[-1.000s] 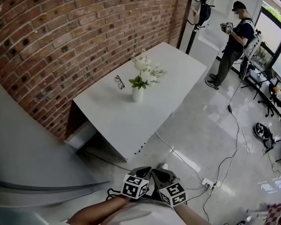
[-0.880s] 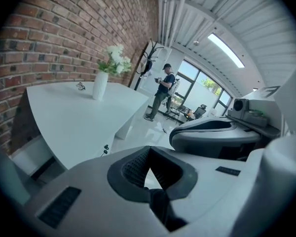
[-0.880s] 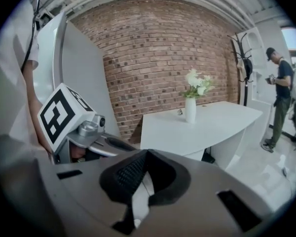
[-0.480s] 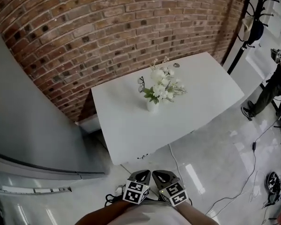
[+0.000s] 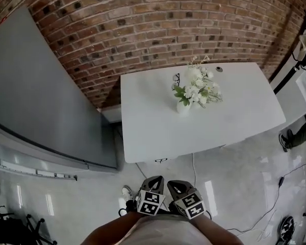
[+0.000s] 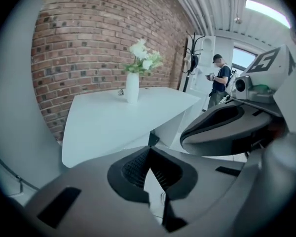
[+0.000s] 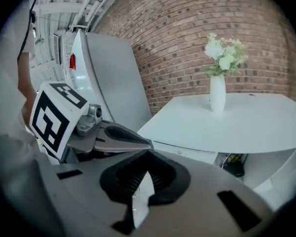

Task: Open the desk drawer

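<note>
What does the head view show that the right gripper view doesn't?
Only the head view: eyeglasses on the desk and a person's leg at the edge. Only the right gripper view: ceiling pipes and a dark object under the desk. Both: the desk, the vase of flowers, the brick wall, the grey panel and the left gripper.

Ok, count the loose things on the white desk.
2: the vase of flowers near the middle of the desk, and the glasses behind it toward the wall. A small round spot near the back edge may be built in.
</note>
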`<state>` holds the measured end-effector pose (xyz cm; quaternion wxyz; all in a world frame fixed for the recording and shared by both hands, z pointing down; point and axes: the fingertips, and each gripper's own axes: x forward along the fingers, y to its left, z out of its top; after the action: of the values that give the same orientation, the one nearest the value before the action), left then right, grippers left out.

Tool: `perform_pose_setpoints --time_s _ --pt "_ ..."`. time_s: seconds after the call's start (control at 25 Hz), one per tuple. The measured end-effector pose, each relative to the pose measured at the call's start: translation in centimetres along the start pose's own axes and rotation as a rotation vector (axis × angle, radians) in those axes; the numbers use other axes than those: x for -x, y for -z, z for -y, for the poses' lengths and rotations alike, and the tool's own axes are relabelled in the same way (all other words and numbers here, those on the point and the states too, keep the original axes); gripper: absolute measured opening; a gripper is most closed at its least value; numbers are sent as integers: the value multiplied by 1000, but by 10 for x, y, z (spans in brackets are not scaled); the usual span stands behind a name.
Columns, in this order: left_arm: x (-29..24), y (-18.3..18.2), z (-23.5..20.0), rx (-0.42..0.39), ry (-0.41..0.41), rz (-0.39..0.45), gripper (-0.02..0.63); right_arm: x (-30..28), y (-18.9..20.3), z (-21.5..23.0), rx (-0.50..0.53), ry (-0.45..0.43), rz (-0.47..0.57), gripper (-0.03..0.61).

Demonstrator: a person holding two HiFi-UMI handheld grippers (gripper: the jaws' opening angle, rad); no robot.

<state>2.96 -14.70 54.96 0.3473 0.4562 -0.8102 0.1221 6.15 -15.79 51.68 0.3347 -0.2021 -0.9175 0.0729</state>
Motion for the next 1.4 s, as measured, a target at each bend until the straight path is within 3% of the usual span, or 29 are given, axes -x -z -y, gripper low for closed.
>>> perform_pose_setpoints --time_s 0.12,0.28,0.48,0.6,0.68,0.84,1.4 --pt "-8 13 -21 -8 -38 -30 8 -8 3 0 -29 23 -10 9" --pt "-15 24 -44 -114 -87 -47 8 -14 8 -8 -34 42 -31 9" --pt "-28 27 -47 -244 -40 -47 9 -14 15 -13 -41 58 -50 9" --pt "-33 36 -46 -263 -32 -64 12 -10 22 -10 -48 71 -64 9" --pt "-36 42 -45 -267 -27 -79 62 -7 25 -7 -52 83 -70 9" --pt "-43 50 -44 -288 -30 -93 82 -4 29 -7 -47 86 -77 9" --pt "-97 72 -52 -509 -80 -139 147 -16 46 6 -17 75 -67 9"
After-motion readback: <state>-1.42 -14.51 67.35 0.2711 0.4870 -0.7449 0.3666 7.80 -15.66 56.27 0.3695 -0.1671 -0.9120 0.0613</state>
